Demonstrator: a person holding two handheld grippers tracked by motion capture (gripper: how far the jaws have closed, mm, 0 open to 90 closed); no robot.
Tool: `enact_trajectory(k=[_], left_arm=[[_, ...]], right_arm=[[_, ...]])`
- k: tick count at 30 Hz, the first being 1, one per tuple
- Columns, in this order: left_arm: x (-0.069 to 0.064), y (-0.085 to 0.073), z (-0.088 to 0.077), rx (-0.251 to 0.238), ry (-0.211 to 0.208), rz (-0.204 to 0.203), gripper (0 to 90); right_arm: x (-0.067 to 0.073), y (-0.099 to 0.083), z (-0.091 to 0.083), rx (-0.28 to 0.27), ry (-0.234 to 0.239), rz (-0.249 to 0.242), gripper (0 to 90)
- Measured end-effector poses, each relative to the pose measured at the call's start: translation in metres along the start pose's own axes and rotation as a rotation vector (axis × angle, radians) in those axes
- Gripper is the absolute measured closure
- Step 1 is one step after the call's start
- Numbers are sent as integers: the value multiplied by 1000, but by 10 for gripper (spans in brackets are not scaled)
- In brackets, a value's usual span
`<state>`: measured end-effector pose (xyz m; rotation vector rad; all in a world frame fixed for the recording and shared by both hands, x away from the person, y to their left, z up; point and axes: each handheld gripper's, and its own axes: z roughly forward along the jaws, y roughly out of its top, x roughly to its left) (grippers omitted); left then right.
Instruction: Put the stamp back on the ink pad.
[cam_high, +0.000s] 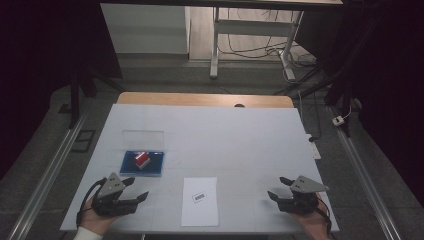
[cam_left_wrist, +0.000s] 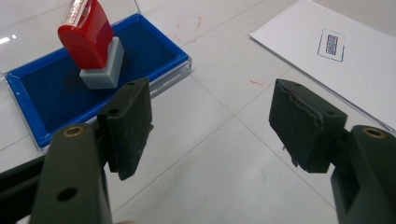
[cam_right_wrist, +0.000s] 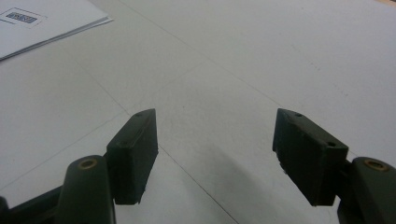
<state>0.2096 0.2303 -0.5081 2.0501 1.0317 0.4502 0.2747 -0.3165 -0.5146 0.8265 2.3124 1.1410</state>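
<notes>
A red-handled stamp stands upright on a blue ink pad, left of the table's middle. A white sheet with a small blue stamped mark lies near the front edge. My left gripper rests at the front left, just short of the ink pad, open with nothing between its jaws. At the front right sits my right gripper, also open and empty over the bare tabletop.
The ink pad's clear lid stands open behind it. The white table has faint red smudges near the pad. Beyond the far edge stand a desk frame and loose cables on the floor.
</notes>
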Motion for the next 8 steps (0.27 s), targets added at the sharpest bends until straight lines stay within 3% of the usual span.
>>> enact_trajectory(k=[8], left_arm=[[1,-1,1,-2,-3,-5,304]], right_arm=[[1,0,-1,-7,13,-12,306]])
